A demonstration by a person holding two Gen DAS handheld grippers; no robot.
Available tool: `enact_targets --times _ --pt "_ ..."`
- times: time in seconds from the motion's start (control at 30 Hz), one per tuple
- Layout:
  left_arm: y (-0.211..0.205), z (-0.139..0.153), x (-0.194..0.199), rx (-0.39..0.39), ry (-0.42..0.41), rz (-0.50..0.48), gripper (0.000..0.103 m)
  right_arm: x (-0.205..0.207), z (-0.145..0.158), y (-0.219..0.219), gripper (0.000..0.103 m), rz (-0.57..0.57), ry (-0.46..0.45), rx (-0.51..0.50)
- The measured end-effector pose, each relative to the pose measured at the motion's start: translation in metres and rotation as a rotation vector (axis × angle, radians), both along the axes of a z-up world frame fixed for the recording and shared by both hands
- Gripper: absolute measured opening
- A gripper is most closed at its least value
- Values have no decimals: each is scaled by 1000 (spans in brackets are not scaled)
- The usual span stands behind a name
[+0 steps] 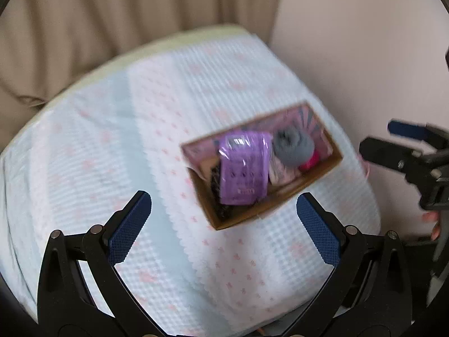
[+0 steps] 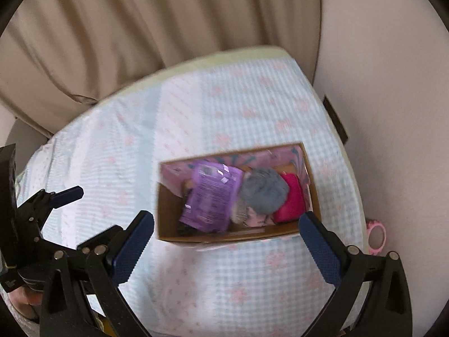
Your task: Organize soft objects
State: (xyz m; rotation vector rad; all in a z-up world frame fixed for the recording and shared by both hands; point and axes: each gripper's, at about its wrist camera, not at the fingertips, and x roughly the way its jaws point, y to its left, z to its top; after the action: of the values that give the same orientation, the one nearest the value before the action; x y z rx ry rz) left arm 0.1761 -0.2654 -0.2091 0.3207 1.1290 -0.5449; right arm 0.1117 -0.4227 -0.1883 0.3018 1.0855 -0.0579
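Overhead, both grippers (image 1: pixel 224 226) (image 2: pixel 226 244) hover spread-jawed above the filled box (image 2: pixel 168 210).

Open right tongs (image 2: pixel 226 241) hover above a filled cardboard box (image 2: pixel 168 210) on the bedspread (image 2: pixel 112 146).

Beige curtain (image 2: pixel 140 28) hangs behind the checkered bedspread (image 2: pixel 224 275), pale wall (image 2: pixel 378 84) beside.

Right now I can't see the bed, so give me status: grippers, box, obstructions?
Left gripper open, empty. Right gripper open, empty. Cardboard box on bed, purple packet and grey yarn inside. Nothing blocking.
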Motion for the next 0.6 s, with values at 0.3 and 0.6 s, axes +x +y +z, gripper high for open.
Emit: enact_targets --times 0.3,0.6 --pt "110 139 -44 -211 -252 231 103 -29 124 72 103 46 -263 -104" --pt "192 208 -87 -245 -478 391 103 -54 175 132 103 67 -410 -185"
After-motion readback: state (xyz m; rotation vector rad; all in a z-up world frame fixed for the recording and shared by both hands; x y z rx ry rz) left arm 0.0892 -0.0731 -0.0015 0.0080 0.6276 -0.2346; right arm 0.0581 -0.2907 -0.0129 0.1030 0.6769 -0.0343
